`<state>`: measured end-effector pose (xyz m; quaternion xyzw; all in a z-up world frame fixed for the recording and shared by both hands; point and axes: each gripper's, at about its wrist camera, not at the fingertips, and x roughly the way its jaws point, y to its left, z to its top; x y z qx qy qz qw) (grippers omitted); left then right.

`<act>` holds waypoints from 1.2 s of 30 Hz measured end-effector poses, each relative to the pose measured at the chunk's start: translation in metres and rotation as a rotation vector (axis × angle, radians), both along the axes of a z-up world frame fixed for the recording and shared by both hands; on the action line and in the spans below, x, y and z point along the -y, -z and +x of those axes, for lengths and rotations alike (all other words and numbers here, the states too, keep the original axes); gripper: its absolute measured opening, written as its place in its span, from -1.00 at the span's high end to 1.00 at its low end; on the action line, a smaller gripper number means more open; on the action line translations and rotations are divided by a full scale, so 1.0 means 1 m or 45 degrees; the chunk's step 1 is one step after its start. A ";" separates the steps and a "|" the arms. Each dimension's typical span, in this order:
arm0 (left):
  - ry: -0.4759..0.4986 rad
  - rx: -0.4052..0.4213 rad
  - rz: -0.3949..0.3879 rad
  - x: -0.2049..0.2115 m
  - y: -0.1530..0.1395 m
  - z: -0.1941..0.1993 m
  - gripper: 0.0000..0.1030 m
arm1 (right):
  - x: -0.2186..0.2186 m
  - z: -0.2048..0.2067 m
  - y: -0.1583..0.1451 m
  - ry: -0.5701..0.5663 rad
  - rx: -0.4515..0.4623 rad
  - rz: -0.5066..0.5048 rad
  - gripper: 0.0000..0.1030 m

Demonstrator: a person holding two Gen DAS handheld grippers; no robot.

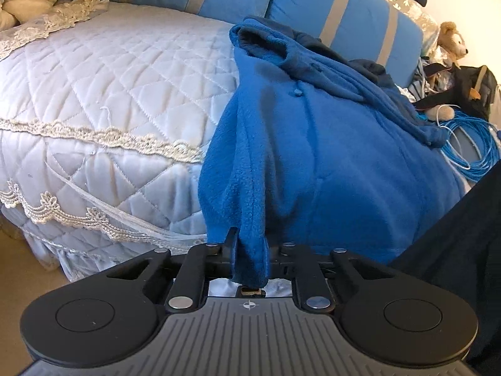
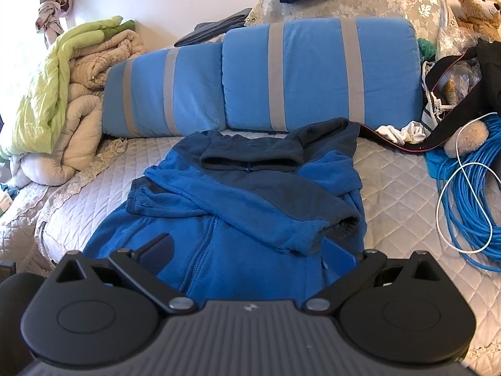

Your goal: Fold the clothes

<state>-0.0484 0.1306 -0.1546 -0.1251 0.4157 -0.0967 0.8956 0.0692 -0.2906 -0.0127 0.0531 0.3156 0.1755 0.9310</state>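
Observation:
A blue fleece jacket with a dark navy collar lies on the quilted bed, both sleeves folded across its chest. My left gripper is shut on the jacket's bottom hem and lifts that edge off the bed. My right gripper is open wide, its fingers spread just above the jacket's lower front, holding nothing.
Two blue pillows with grey stripes lean at the back. Rolled quilts lie at the left. A coil of blue cable, a black bag and a teddy bear sit at the right. The bed's lace edge runs left.

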 end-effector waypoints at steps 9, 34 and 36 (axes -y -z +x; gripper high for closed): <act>-0.023 -0.150 -0.103 0.013 -0.067 0.053 0.76 | -0.005 0.003 0.000 -0.019 0.001 0.014 -1.00; 0.010 -0.327 0.120 0.128 -0.124 0.191 0.87 | -0.007 0.001 -0.001 -0.105 0.053 0.146 -1.00; 0.024 -0.336 0.120 0.133 -0.120 0.193 0.87 | -0.009 0.001 0.001 -0.119 0.064 0.145 -1.00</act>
